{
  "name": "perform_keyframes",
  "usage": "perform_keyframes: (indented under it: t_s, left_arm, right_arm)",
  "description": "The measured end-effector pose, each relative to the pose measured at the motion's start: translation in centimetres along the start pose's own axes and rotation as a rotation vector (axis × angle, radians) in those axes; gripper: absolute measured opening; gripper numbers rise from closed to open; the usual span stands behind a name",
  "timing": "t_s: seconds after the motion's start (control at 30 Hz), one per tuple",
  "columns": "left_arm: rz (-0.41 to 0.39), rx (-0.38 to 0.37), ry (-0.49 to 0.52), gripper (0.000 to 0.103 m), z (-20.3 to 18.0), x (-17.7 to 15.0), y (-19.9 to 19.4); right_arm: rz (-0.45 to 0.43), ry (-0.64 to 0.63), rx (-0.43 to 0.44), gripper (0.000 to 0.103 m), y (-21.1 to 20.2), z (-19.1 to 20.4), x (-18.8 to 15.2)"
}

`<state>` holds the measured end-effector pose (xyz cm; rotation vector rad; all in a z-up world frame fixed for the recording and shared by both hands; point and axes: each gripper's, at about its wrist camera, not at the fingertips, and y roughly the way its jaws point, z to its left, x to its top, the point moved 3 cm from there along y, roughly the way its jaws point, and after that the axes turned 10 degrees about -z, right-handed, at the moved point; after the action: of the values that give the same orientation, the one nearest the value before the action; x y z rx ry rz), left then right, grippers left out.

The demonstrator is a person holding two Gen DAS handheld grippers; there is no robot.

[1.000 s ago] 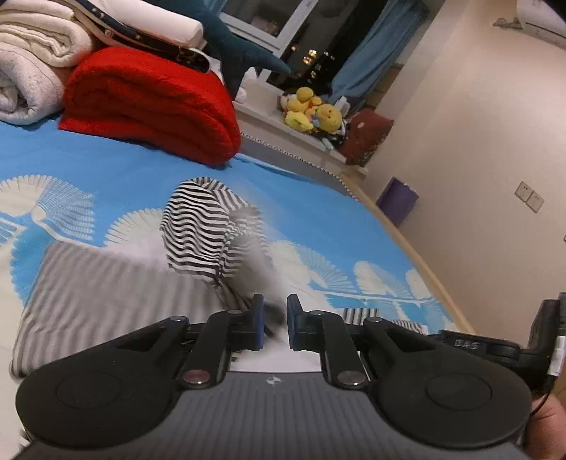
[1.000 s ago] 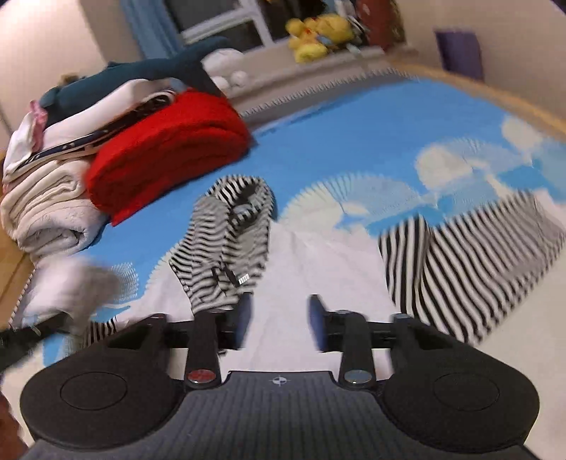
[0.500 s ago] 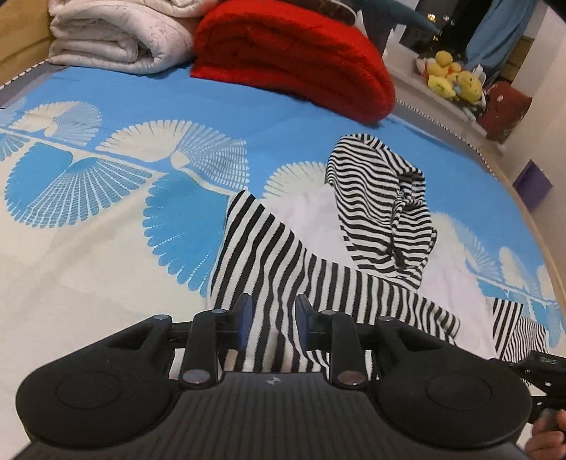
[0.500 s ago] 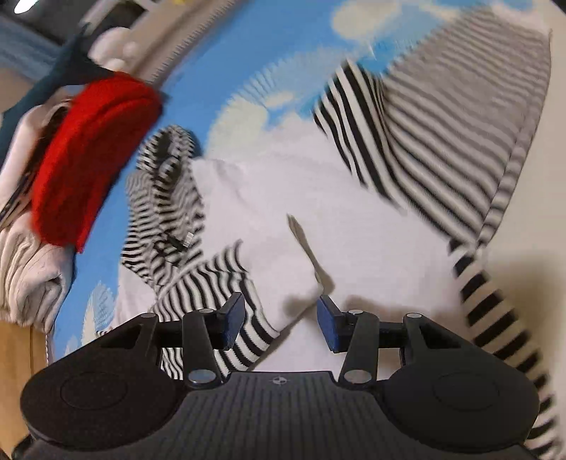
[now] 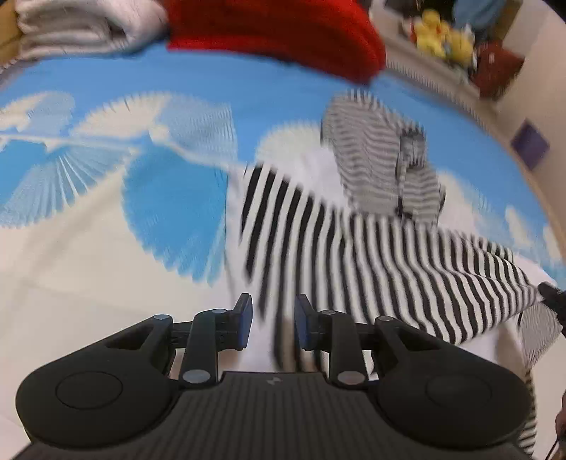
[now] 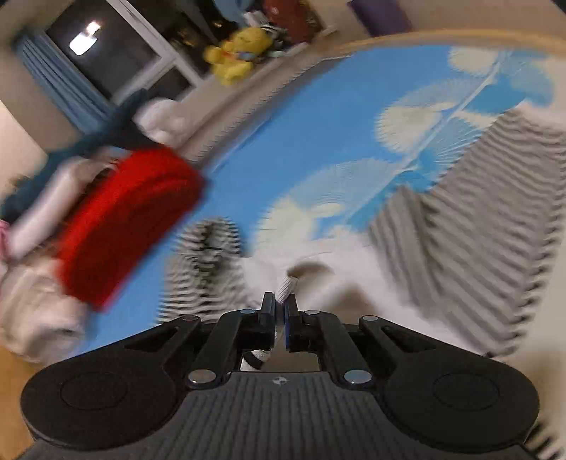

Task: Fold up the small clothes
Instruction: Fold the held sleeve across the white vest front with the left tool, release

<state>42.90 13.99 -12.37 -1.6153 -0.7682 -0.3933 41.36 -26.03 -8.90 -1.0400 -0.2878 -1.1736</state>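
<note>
My right gripper, low in the frame, has just pinched shut on the striped garment's hem, so I can start folding, while my left gripper hangs part-open over its sleeve, gripping nothing.

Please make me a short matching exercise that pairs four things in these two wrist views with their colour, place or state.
Things:
1. right gripper
2. left gripper
3. folded blanket
4. plush toy

Descriptions:
A. yellow, on the ledge by the window
B. shut on a fold of the striped garment
C. red, at the far end of the bed
D. jaws apart over the garment's striped sleeve

Pairs: 1-B, 2-D, 3-C, 4-A
</note>
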Motion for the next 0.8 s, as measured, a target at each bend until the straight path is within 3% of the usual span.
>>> perform_keyframes:
  t_s: [0.1,0.17,0.2,0.27,0.33,0.37,0.43,0.5,0.53,0.6,0.63,0.73,0.8]
  left_arm:
    - [0.123,0.073,0.023,0.028,0.6,-1.9,2.0]
    - [0.109,0.120,0.052,0.026,0.7,-1.6,1.6]
    - [0.081,0.108,0.060,0.026,0.4,-1.1,1.0]
    - [0.025,0.034,0.059,0.026,-0.3,-0.4,-0.2]
    - [0.058,0.003,0.066,0.027,-0.7,-1.0,0.3]
    - [0.103,0.019,0.065,0.027,-0.5,-1.7,1.1]
    - [0.195,0.060,0.047,0.027,0.2,-3.0,2.5]
    - [0.168,0.064,0.062,0.027,-0.1,-2.4,1.9]
    - [0.118,0.047,0.086,0.027,-0.7,-1.8,1.0]
    - [0.050,0.000,0.115,0.030,-1.5,-1.3,0.2]
    - [0.059,-0.021,0.128,0.030,-1.9,-1.7,0.5]
    - [0.186,0.023,0.145,0.031,-1.3,-3.9,2.5]
    - [0.159,0.037,0.170,0.032,-2.0,-3.2,1.7]
  right_arm:
    - [0.126,0.051,-0.238,0.009,2.1,-4.0,-1.4]
    - [0.072,0.071,-0.291,0.009,1.4,-4.8,-0.9]
    - [0.031,0.055,-0.262,0.009,1.0,-4.2,-0.5]
    - [-0.041,0.039,-0.115,0.013,0.1,-2.8,0.5]
    - [0.006,0.025,0.015,0.035,0.6,-1.5,0.6]
    - [0.061,0.037,0.032,0.038,1.5,-1.6,0.0]
    - [0.194,0.055,-0.022,0.038,3.4,-2.7,-1.5]
    - [0.298,0.047,-0.133,0.038,4.8,-4.4,-2.8]
    - [0.312,0.063,-0.180,0.035,5.0,-5.3,-3.1]
    - [0.307,0.115,-0.182,0.037,4.5,-5.8,-2.8]
    - [0.305,0.098,-0.165,0.038,4.3,-5.6,-2.5]
    - [0.283,0.042,-0.149,0.038,3.8,-4.9,-1.9]
    - [0.279,0.054,-0.163,0.038,3.3,-5.0,-1.4]
